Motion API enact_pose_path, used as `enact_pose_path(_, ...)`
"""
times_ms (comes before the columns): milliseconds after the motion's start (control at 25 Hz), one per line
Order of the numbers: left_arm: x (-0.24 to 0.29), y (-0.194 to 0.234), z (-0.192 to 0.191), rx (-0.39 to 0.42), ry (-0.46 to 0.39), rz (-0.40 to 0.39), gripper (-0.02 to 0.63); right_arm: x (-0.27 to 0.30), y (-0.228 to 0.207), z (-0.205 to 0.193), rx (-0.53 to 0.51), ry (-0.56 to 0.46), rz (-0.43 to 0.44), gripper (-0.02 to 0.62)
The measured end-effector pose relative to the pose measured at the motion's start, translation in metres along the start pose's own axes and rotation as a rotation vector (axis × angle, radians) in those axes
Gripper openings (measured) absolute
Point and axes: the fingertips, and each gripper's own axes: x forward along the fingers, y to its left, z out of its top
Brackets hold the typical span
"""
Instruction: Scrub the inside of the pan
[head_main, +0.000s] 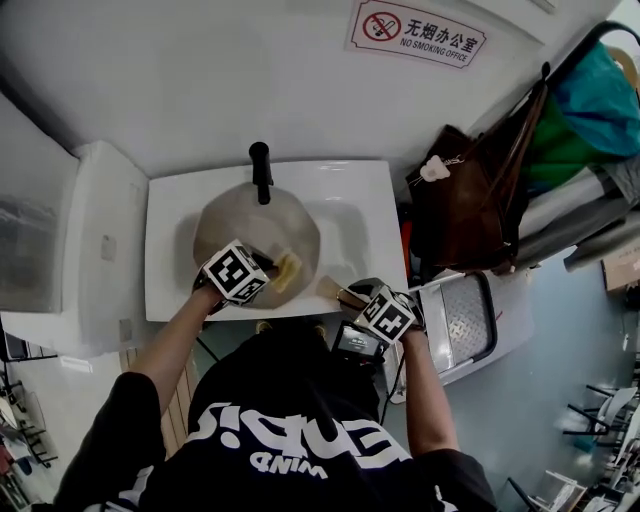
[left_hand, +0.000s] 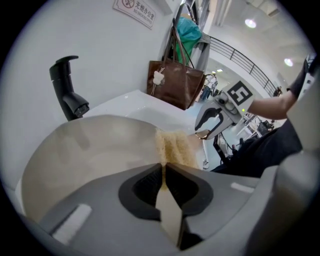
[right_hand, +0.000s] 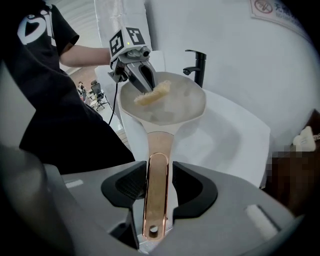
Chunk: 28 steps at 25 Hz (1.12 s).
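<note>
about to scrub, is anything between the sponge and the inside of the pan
Nothing visible does. The left gripper is clamped on the sponge, which hangs just over the pan's bare inside near its rim. The tap stands at the pan's far side, away from the sponge, and the right gripper grips the handle.

A white sign (head_main: 417, 32) with a red border, fixed to the white wall (head_main: 200, 80), carries a crossed-out cigarette symbol, the Chinese characters 无烟办公室 and, beneath them, NO SMOKING OFFICE. Both gripper views show only part of this sign, too small to read. The person's black shirt (head_main: 300, 440) bears large white lettering, seen upside down and not surely legible.
</note>
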Motion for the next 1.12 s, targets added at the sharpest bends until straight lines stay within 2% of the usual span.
enact_pose_path(160,-0.009,0.0,0.005,-0.011,-0.039,-0.001,0.021,-0.027,-0.007,0.014,0.001,-0.058,-0.068,0.168)
enact_pose_path(200,-0.013,-0.001,0.009,-0.014,-0.057,-0.001,0.021,-0.034,-0.009,0.021,0.002,-0.085,-0.096,0.119)
enact_pose_path(240,-0.018,-0.002,0.014,-0.017,-0.076,0.001,0.021,-0.04,-0.012,0.028,0.004,-0.112,-0.123,0.041)
enact_pose_path(280,-0.023,-0.003,0.02,-0.02,-0.096,0.003,0.021,-0.045,-0.014,0.034,0.006,-0.136,-0.142,0.009)
enact_pose_path(520,-0.06,-0.01,0.052,-0.031,-0.216,0.008,0.021,-0.084,-0.012,0.096,0.014,-0.316,-0.19,0.009)
enact_pose_path(640,-0.077,-0.012,0.067,-0.05,-0.3,0.021,0.021,-0.1,-0.017,0.119,0.079,-0.43,-0.226,0.009)
enact_pose_path(840,-0.091,-0.009,0.077,-0.028,-0.458,0.113,0.021,-0.115,-0.023,0.141,0.183,-0.64,-0.289,0.009)
enact_pose_path(1000,-0.095,-0.007,0.081,-0.042,-0.614,0.158,0.021,-0.122,-0.03,0.147,0.225,-0.749,-0.354,0.009)
enact_pose_path(1120,-0.097,-0.008,0.08,-0.019,-0.714,0.224,0.021,-0.123,-0.038,0.145,0.305,-0.832,-0.364,0.009)
